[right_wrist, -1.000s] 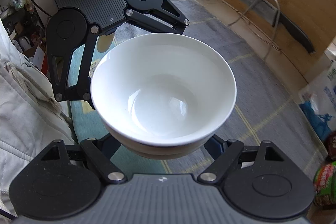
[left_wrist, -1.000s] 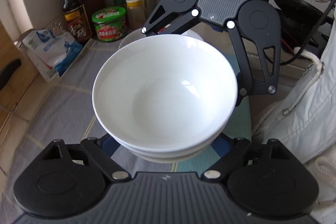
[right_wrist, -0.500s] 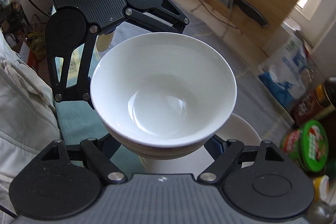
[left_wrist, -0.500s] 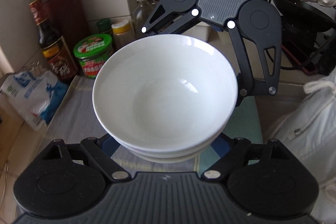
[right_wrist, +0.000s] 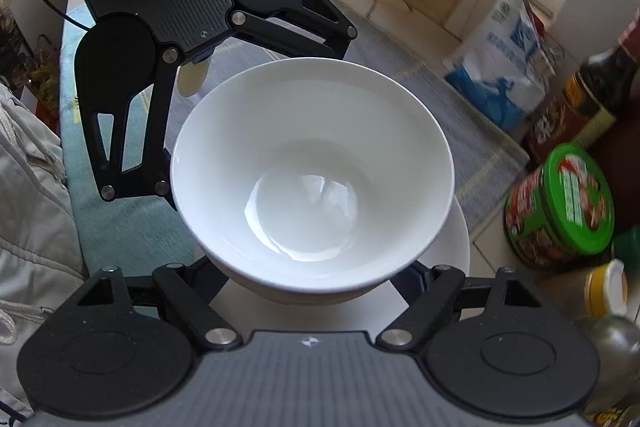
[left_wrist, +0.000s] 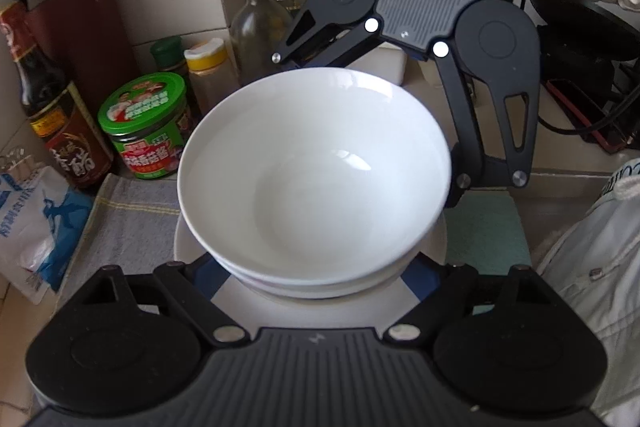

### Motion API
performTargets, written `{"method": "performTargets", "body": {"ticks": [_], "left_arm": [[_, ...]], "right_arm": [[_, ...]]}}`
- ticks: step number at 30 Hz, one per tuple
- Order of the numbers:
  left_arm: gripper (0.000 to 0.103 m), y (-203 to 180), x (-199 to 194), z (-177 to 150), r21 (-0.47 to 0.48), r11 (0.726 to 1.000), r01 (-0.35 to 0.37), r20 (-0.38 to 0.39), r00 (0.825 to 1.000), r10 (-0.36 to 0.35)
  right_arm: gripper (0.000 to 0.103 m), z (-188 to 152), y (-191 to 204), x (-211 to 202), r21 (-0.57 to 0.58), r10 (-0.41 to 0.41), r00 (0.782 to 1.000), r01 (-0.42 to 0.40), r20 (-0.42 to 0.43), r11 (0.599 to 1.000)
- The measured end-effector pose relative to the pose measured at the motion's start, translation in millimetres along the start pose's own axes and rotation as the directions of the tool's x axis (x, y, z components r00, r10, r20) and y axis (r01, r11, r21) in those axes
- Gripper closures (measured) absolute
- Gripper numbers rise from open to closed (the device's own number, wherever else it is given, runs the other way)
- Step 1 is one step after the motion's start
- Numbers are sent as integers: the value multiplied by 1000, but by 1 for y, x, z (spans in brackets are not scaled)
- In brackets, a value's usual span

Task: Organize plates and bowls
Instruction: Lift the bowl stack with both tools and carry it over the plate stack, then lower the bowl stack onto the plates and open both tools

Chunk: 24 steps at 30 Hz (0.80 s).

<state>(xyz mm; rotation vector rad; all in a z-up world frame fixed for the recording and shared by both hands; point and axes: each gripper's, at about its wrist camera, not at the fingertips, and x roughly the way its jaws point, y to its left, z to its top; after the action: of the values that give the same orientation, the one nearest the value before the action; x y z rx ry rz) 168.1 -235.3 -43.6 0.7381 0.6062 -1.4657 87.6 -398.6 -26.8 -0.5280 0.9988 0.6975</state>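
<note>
A: We begin at the left gripper [left_wrist: 316, 291]. Its black fingers splay wide around the base of a stack of white bowls [left_wrist: 316, 171], and the linkage arms run in under the lowest bowl.

B: Are we clamped on it, though? The fingertips vanish under the porcelain, so we cannot tell how firm the contact is.

A: Agreed. The right gripper [right_wrist: 316, 291] stands opposite, its fingers spread the same way on the far side of the stack [right_wrist: 312, 163]. Each camera sees the other tool across the bowls: the right one [left_wrist: 404, 39] from the left wrist, the left one [right_wrist: 224, 39] from the right wrist.

B: So we have the stack held between both tools. What do we see of the bowls themselves?

A: Glossy glazed ceramic, round, deep, thin-rimmed, nested so only the lower rims peek out beneath the top one. The inside is bare and catches window glare.

B: And below?

A: A flat white plate [left_wrist: 188, 239] lies directly under the stack; whether the bowls touch it we cannot tell. It sits on a grey woven cloth [left_wrist: 132, 223] with pale yellow stripes.

B: Further out we note a green-lidded jar [left_wrist: 146, 125], a dark sauce bottle [left_wrist: 60, 115], a clear glass bottle with a red cap [left_wrist: 258, 31], a blue-and-white plastic bag [left_wrist: 36, 227] and a knife block [left_wrist: 86, 23] against the tiled wall.
</note>
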Motion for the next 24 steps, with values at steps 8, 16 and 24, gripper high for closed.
{"method": "performTargets", "body": {"ticks": [8, 16, 24], "left_arm": [[14, 8, 11, 2, -1, 1000, 14, -5, 1000, -14], [14, 13, 14, 4, -10, 1000, 21, -5, 1000, -21], [14, 16, 13, 2, -18, 1000, 23, 8, 1000, -23]], "right_arm": [[15, -1, -5, 6, 26, 0, 1000, 0, -4, 1000], [15, -1, -10, 9, 46, 4, 1000, -4, -9, 999], [15, -3, -10, 10, 61, 6, 1000, -6, 4, 998]]}}
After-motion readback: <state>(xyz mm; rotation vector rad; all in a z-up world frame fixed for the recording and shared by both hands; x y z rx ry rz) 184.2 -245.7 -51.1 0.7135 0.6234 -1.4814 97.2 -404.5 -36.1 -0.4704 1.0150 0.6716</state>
